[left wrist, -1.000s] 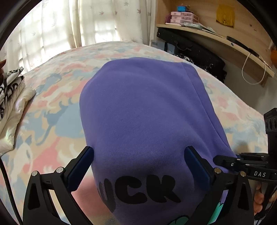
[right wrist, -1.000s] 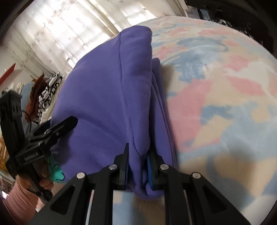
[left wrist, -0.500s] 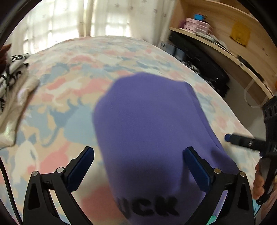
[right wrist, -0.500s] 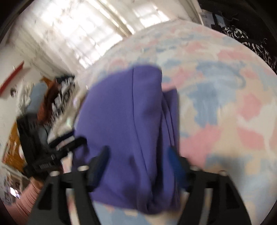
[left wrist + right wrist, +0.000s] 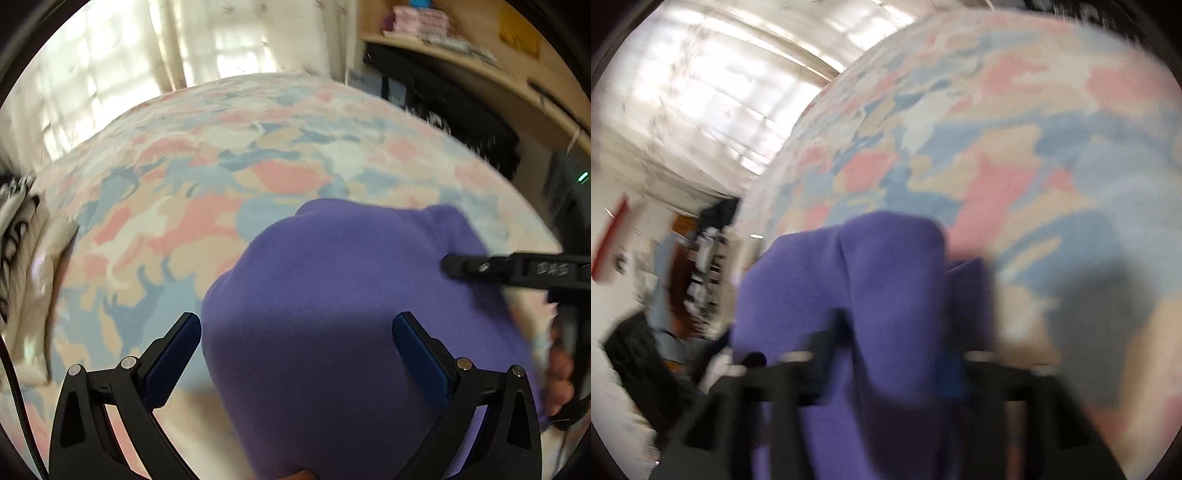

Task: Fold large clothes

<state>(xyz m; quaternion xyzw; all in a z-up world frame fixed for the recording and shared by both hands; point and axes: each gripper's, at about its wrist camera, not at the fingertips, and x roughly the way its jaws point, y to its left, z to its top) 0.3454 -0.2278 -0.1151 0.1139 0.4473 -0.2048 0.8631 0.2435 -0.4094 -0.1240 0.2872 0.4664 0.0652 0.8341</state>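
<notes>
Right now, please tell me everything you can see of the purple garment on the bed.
The purple garment looks like soft fleece, folded into a thick bundle with a seam along one side. It lies on the pastel patterned bedcover. The left gripper stands open around it, not pressing. The right gripper is closing with a fold between its jaws; blur hides whether they touch.

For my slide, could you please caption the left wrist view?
Open left gripper fingers straddle a folded purple fleece sweatshirt on a pastel bedspread.
</notes>
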